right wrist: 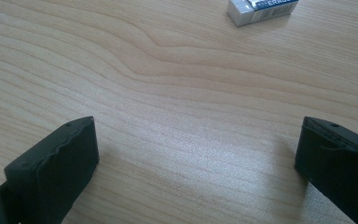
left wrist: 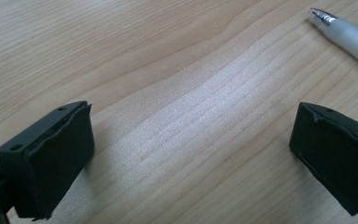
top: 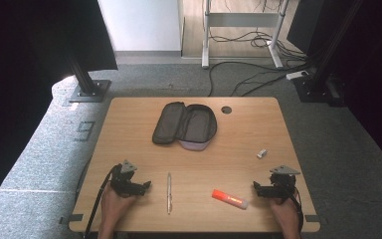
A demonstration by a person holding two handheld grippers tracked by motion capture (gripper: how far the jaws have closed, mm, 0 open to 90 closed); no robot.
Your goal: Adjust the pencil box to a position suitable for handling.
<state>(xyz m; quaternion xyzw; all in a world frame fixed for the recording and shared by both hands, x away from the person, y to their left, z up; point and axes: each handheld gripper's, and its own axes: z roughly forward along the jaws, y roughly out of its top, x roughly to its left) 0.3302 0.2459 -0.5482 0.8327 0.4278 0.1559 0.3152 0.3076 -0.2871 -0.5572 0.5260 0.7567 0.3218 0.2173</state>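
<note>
Our pen [left wrist: 349, 35] and eraser [right wrist: 261, 10] both edge-cropped in the gripper views, eraser lettering partly cut off.

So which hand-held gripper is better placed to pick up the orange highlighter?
Probably the right hand-held gripper: the orange highlighter lies just beside it, jaws open. The left hand-held gripper has the pen in between.
</note>
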